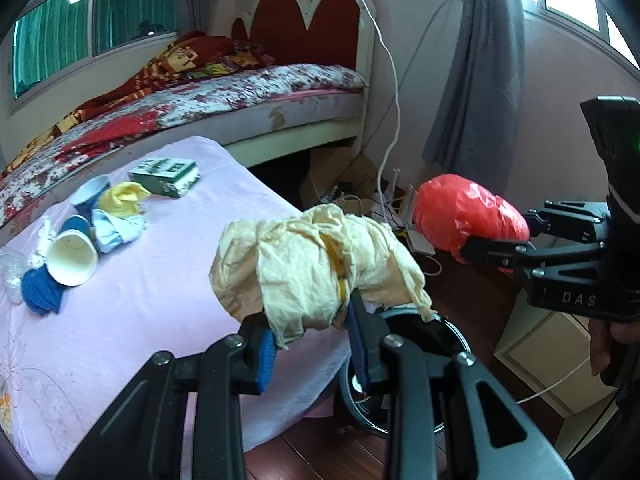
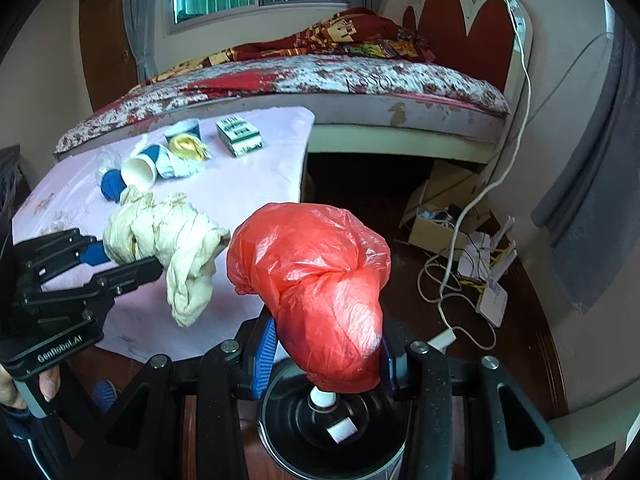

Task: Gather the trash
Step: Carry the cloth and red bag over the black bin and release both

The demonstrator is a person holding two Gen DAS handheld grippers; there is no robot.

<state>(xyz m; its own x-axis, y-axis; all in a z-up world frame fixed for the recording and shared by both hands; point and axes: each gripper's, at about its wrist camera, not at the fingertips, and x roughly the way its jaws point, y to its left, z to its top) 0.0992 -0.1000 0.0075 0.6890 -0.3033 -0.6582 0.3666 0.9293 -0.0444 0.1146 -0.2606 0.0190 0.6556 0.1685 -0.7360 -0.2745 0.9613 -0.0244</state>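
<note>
Risk, left: your left gripper [image 1: 312, 344] is clenched on only the lower folds of the cream crumpled bag [image 1: 316, 268]; its loose tail hangs beyond the rim of the black bin [image 1: 452, 344], so released here it may drape over the edge or land on the floor.
Risk, right: your right gripper [image 2: 326, 364] clamps the red plastic bag [image 2: 320, 280]; its bulk could catch on a pad as you let go.
Position: red bag directly above the bin's opening [image 2: 340, 420]; cream bag above the near rim.
Left over: cups and wrappers [image 1: 80, 236] on the pink-covered table [image 1: 160, 300].
</note>
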